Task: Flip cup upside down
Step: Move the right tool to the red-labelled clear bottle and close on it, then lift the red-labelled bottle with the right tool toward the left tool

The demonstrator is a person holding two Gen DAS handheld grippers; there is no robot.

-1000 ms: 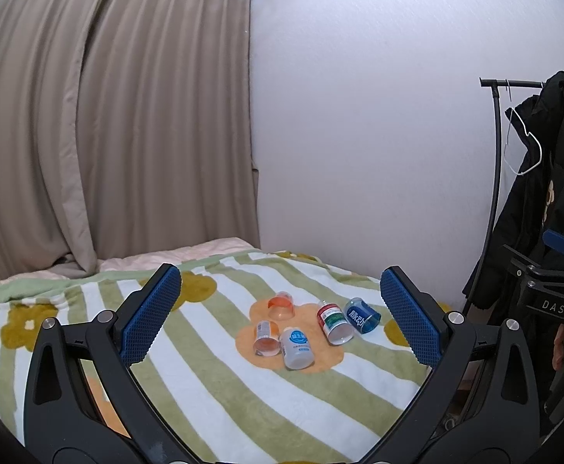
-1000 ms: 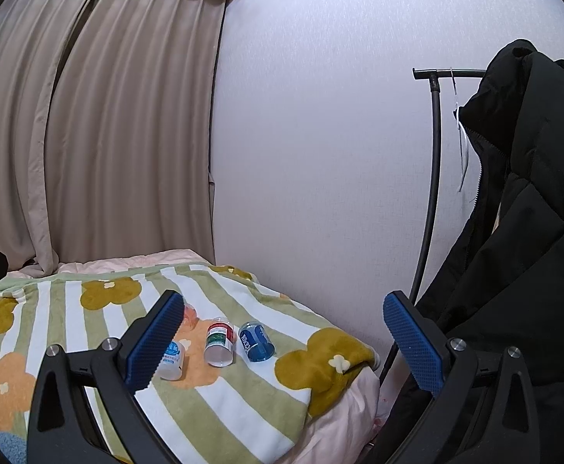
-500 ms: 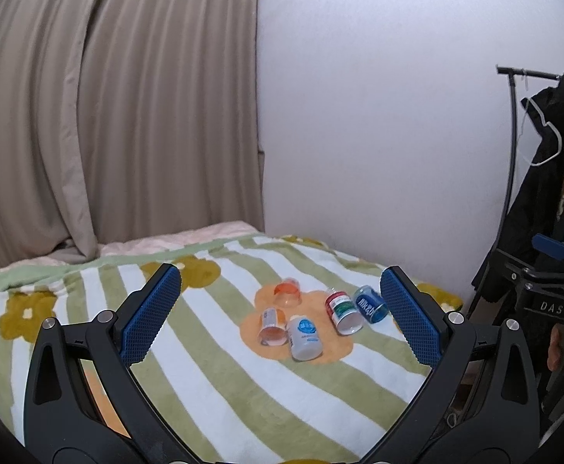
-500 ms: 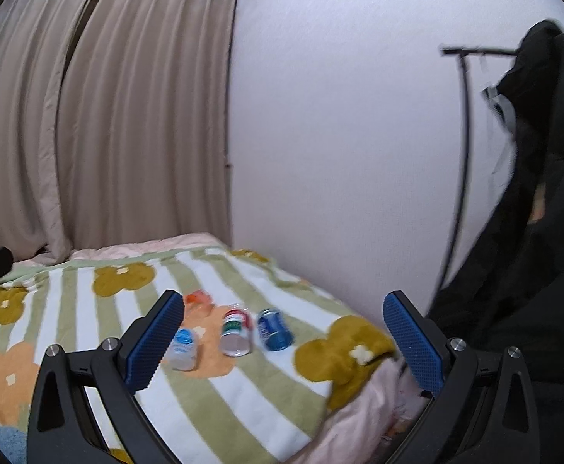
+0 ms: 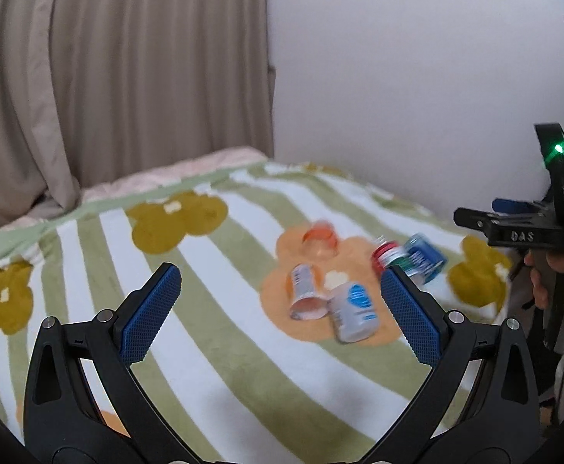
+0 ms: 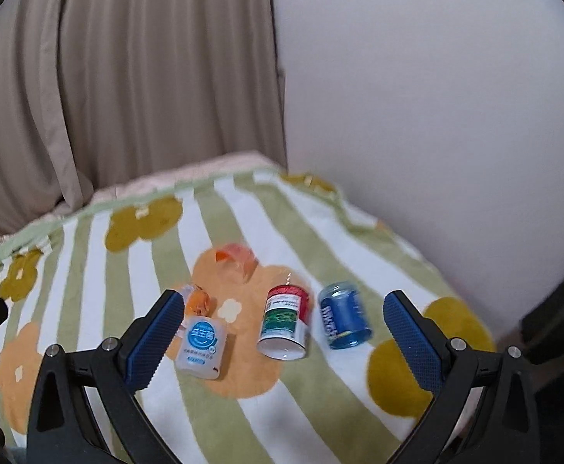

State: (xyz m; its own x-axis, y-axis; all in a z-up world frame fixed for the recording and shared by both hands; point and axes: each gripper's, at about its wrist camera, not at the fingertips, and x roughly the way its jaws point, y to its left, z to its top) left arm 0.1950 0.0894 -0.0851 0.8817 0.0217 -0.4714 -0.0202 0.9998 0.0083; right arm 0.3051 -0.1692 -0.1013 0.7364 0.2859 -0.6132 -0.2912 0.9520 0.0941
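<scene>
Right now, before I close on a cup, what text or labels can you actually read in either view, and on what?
"DAS": white letters on the black body of the right gripper, seen from the left wrist.
White cup with the blue round logo: characters there, too blurred to read.
Red and green cup: print too small and blurred.
Blue cup: white lettering, unreadable.
Orange-label cup: blurred.

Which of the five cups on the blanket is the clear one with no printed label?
The transparent orange-tinted plastic cup, farthest back on the orange flower patch. The other four all carry printed wrappers: orange, pale blue-and-white, red-and-green, and solid blue.
</scene>
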